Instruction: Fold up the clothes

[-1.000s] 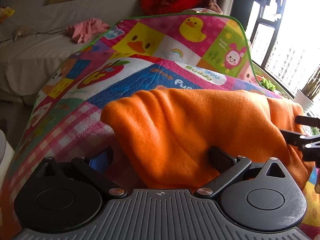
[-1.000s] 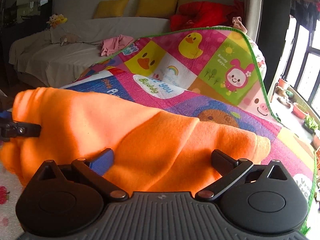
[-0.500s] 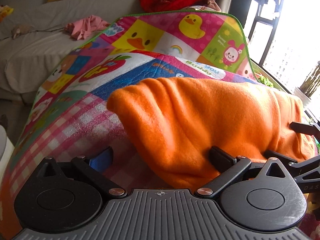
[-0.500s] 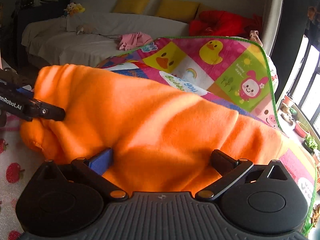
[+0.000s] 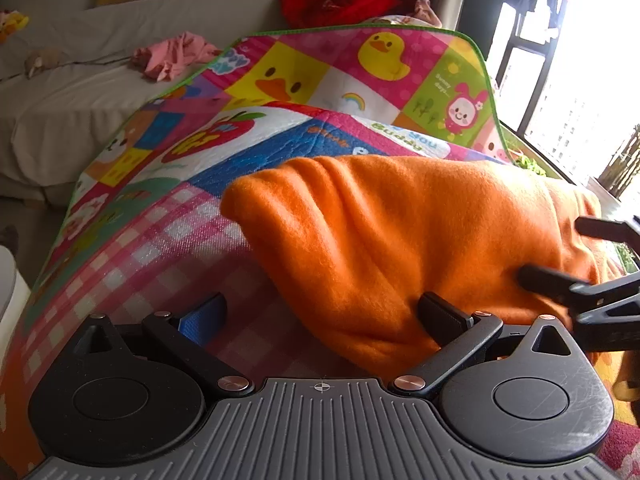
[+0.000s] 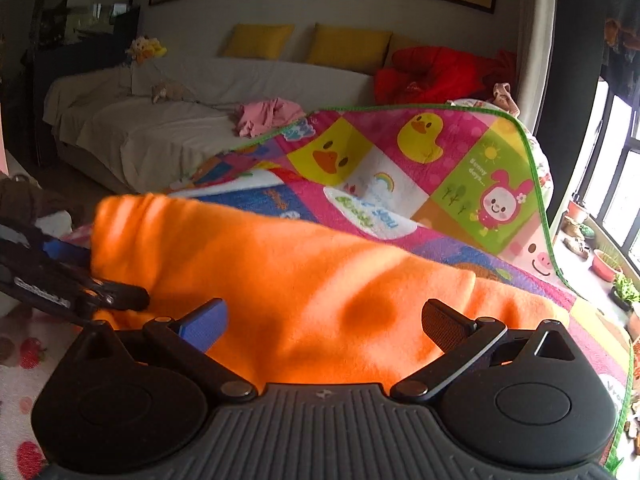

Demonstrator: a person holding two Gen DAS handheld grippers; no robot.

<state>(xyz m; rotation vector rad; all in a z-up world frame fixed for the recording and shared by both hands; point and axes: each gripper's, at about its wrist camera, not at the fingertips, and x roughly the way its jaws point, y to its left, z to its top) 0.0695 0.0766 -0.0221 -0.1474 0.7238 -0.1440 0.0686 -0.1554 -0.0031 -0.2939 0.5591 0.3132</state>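
An orange fleece garment [image 5: 400, 240] lies bunched and folded over on a colourful play mat [image 5: 168, 216]; it also shows in the right wrist view [image 6: 304, 280]. My left gripper [image 5: 320, 314] is open, its right finger against the garment's near edge and its left finger over bare mat. My right gripper [image 6: 324, 320] is open, with the garment lying between its fingers. The right gripper's fingers show at the right of the left wrist view [image 5: 568, 284], touching the fleece. The left gripper shows at the left of the right wrist view [image 6: 80, 288].
The mat's far end curls up [image 6: 420, 140]. Behind it stands a white sofa [image 6: 180, 120] with yellow cushions, a pink garment [image 6: 268, 114] and a red garment [image 6: 436, 72]. Windows and potted plants [image 6: 616, 264] are to the right.
The garment's raised left end has dropped and slid right, baring more checked mat in front of my left gripper. My right gripper has tilted up and moved closer to the left one.
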